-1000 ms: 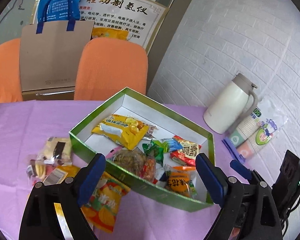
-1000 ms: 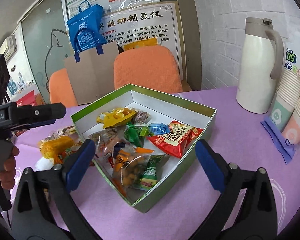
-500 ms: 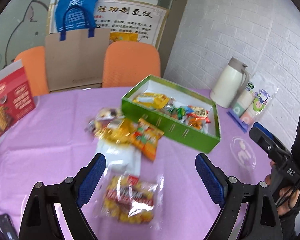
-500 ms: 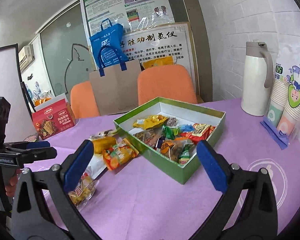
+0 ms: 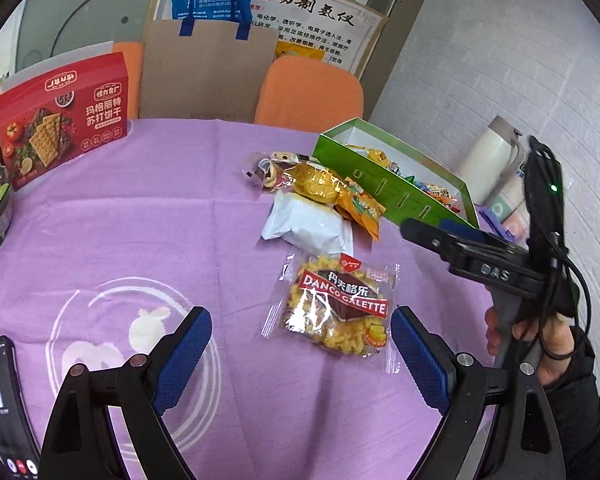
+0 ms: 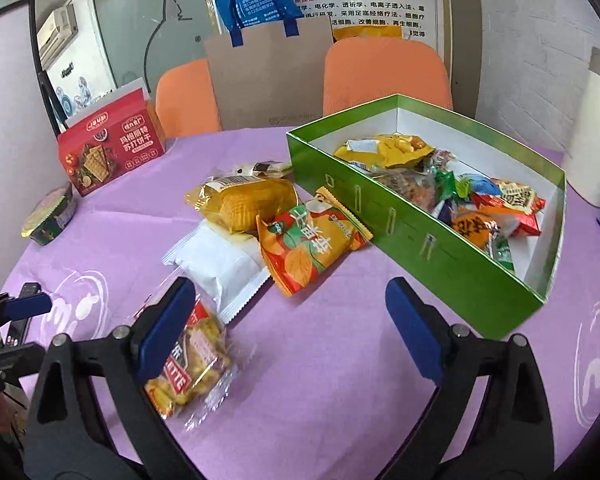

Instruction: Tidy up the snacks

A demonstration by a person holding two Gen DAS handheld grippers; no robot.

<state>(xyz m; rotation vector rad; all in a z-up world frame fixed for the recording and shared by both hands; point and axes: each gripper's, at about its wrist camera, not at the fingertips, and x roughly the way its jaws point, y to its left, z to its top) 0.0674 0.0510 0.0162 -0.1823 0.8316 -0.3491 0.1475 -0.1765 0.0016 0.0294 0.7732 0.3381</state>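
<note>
Snack pack (clear, "DANCO GALETTE" label): flat on the purple counter, nearest of the loose snacks, between and just ahead of the left hand-held gripper's tips.
Other loose snacks: white pack, yellow pack, orange pack, overlapping in a cluster beside the box.
Green box: open, holding mixed wrapped snacks; orange pack leans against its long wall.
Left hand-held gripper: spread wide, nothing between pads, above counter.
Right hand-held gripper: spread wide, empty; left pad overlaps the galette pack in view.
Periphery: red cracker box, phone, white jug.
</note>
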